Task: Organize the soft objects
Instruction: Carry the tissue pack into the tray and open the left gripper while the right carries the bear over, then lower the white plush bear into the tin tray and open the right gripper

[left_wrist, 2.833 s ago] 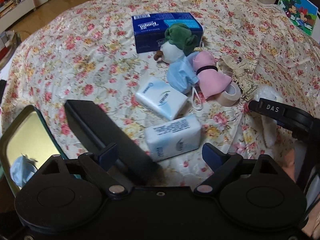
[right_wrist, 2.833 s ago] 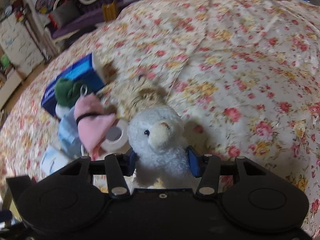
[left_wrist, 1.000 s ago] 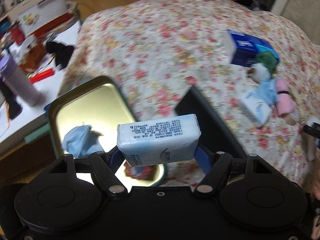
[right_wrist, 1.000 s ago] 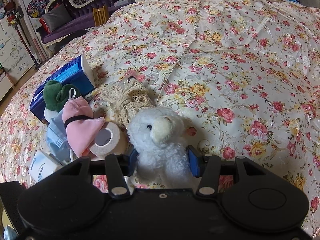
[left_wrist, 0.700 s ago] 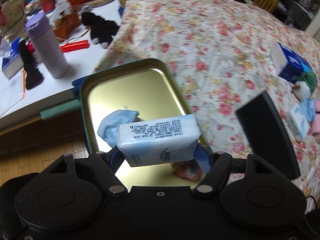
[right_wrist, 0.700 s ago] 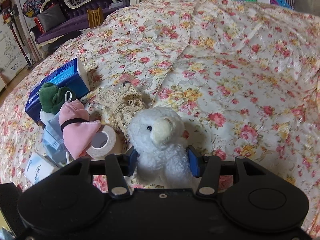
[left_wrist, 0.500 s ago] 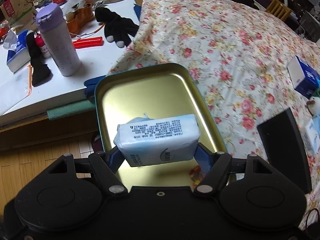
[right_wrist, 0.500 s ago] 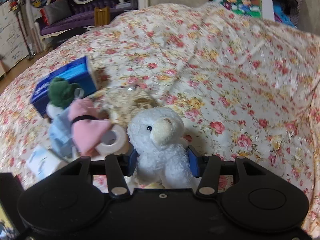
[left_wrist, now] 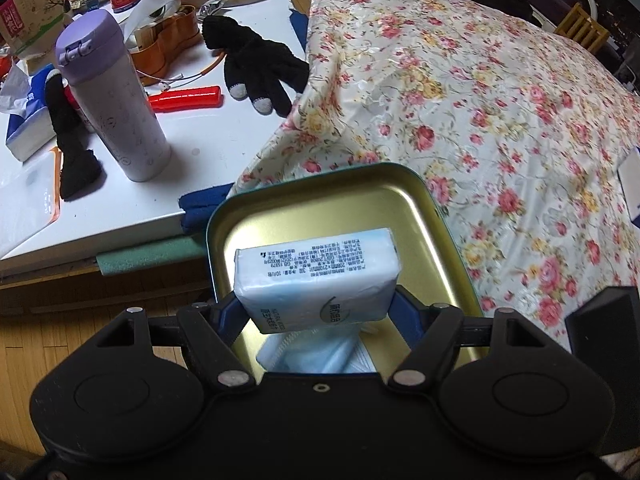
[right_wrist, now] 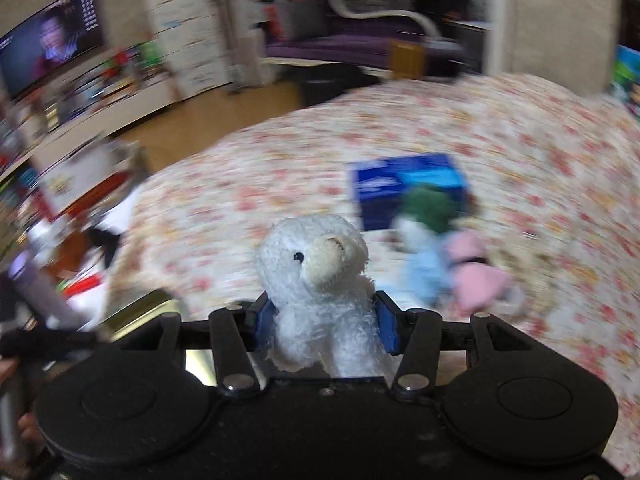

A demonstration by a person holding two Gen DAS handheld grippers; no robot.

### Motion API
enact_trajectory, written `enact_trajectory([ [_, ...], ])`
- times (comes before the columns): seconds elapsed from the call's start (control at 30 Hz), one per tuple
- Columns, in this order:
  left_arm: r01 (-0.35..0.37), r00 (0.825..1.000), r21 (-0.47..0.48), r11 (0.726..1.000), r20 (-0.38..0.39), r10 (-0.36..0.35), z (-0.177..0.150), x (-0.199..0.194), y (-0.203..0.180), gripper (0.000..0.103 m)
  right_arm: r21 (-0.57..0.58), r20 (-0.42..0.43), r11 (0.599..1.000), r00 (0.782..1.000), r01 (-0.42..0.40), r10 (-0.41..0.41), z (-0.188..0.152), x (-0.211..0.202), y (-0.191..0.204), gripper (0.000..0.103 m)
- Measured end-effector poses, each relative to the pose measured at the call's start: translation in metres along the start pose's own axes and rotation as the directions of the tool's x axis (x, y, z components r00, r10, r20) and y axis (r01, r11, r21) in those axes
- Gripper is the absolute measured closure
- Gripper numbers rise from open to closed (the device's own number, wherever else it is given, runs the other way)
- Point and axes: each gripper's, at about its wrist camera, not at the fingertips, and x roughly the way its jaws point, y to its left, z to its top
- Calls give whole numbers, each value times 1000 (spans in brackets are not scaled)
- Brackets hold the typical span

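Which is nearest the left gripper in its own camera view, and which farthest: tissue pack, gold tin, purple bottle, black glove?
1. tissue pack, clamped in the left gripper.
2. gold tin, just below.
3. purple bottle, upper left on the white table.
4. black glove, behind the bottle.

We see a wooden floor (left_wrist: 44,344), a cluttered white table (left_wrist: 208,136), a floral bedspread (left_wrist: 500,92) and a lit television (right_wrist: 52,48).

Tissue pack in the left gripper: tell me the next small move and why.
Probably lower it a little and open the jaws. The left gripper is shut on the tissue pack, which hangs right over the open tin. A blue face mask already lies in the tin, and the bare gold floor beyond it leaves room.
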Motion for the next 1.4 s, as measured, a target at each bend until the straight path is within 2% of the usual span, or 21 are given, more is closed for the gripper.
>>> enact_trajectory([
  [0.1, -12, 1000, -22, 1000, -24, 12, 0, 14, 9, 34, -69, -29, 995, 997, -75, 73, -6, 3, 36, 53],
  [0.2, 17, 998, -58, 998, -56, -21, 2, 20, 17, 34, -118, -82, 984, 989, -136, 126, -14, 12, 68, 53],
  [0.37, -19, 1000, -38, 999, -24, 18, 8, 15, 13, 34, -200, -166, 964, 976, -173, 141, -34, 36, 115, 53],
  [0.53, 12, 999, -25, 1000, -39, -13, 10, 18, 9, 33, -250, -256, 946, 957, -204, 138, -54, 61, 141, 53],
  [0.63, 12, 999, -2, 1000, -43, -12, 10, 19, 4, 32, -261, -305, 941, 943, -216, 132, -65, 73, 149, 53],
  [0.7, 14, 999, -3, 1000, -44, -15, 10, 19, 4, 26, -268, -331, 937, 935, -224, 129, -71, 77, 152, 53],
  [0.87, 8, 999, -19, 1000, -39, -9, 12, 20, 5, 20, -267, -367, 936, 922, -230, 122, -76, 86, 156, 51],
  [1.0, 8, 999, -20, 1000, -50, -9, 12, 22, 3, 20, -256, -385, 934, 913, -249, 138, -77, 90, 156, 47],
  [1.4, 0, 998, 5, 1000, -56, 0, 11, 24, -2, 20, -249, -379, 935, 914, -251, 145, -75, 89, 155, 45],
])
